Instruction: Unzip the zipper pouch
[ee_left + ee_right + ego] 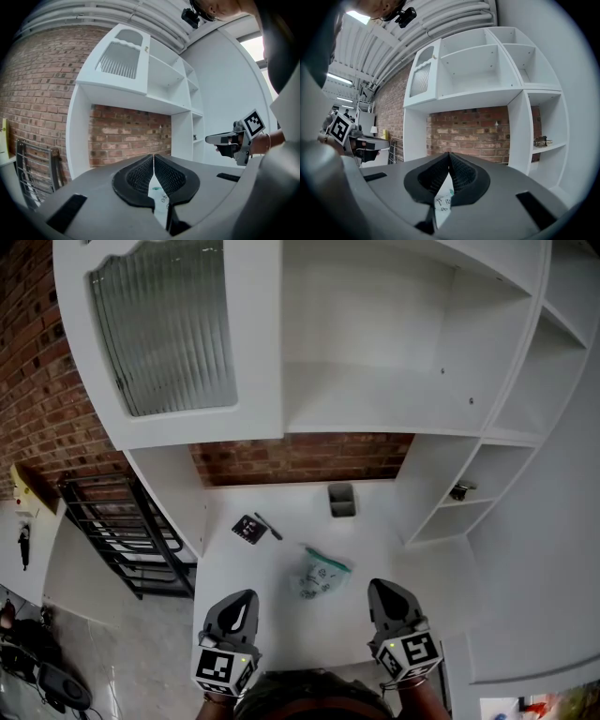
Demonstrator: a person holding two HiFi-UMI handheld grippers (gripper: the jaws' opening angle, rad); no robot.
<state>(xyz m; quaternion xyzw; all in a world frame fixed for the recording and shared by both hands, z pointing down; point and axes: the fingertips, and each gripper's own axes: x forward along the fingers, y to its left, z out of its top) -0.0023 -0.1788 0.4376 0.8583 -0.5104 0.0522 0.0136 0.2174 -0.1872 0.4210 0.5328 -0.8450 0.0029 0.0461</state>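
White shelf unit (375, 381) fills the far side, with a ribbed glass door (164, 324) upper left and brick wall (300, 457) showing behind. White table (281, 615) below it. Black rack (122, 531) stands off the table's left edge. Left gripper (244, 596) at near left, fingers pressed together, nothing between them. Right gripper (380, 587) at near right, fingers likewise fully closed and empty. Clear pouch (322, 573) with a green zip edge lies flat on the table, between the two grippers and slightly beyond their tips, touching neither; it sits nearer the right one. Both gripper views show it low through the slot under the closed fingers. Grey container (342, 500) stands at the far edge. Black tile (248, 529) and a thin black stick (268, 526) lie far left of the pouch.
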